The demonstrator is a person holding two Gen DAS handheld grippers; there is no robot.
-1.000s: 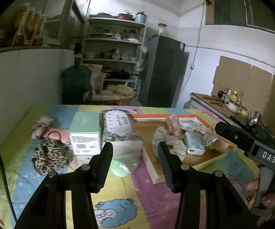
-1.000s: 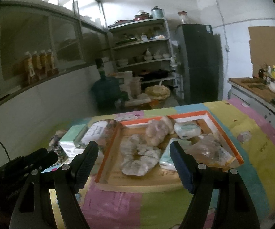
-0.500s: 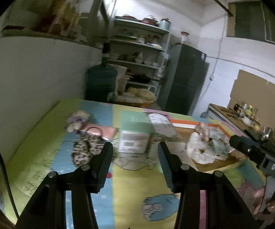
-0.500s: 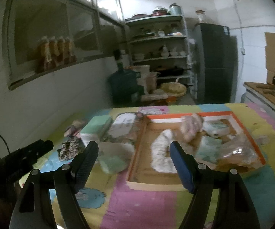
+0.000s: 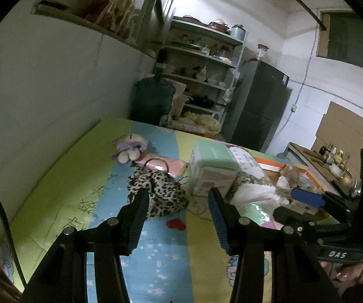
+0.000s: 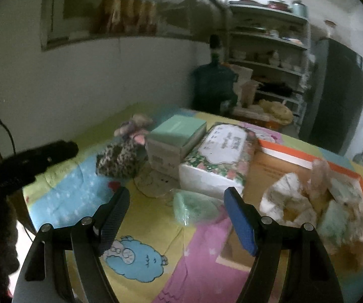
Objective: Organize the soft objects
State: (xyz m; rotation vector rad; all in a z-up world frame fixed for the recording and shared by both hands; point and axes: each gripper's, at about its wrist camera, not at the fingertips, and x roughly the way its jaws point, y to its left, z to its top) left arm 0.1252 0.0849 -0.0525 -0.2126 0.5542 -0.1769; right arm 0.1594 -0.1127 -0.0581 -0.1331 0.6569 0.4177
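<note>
Hovering over the colorful table mat [image 5: 62, 184], the left gripper [image 5: 178, 203] has its two fingers spread apart with nothing between them. Right in front of it lies the spotted pouch [image 5: 160, 192], a soft leopard-print thing that looks light and squashy. It would likely fold and sag when lifted, so a pinch across its puffy middle seems the best hold, not the thin ring at its top. Behind it sit a pink cloth [image 5: 166, 165] and a small stuffed toy [image 5: 129, 147], both soft too.

The right gripper [image 6: 176, 208] is also wide apart and empty. Just ahead of it lies a green plastic-wrapped pack [image 6: 194, 208], which looks slippery and floppy; grabbing it by its thick middle would be safer than by the loose wrap. Beside it are a flowered tissue pack [image 6: 219, 161] and a mint box [image 6: 176, 139]. The wooden tray [image 6: 305, 160] already holds several soft things, blurry here.

Compared with one second ago, the left gripper has swung away from the tray and boxes toward the spotted pouch. The right gripper has swung from the tray over to the green pack. Both were spread apart then as well.
</note>
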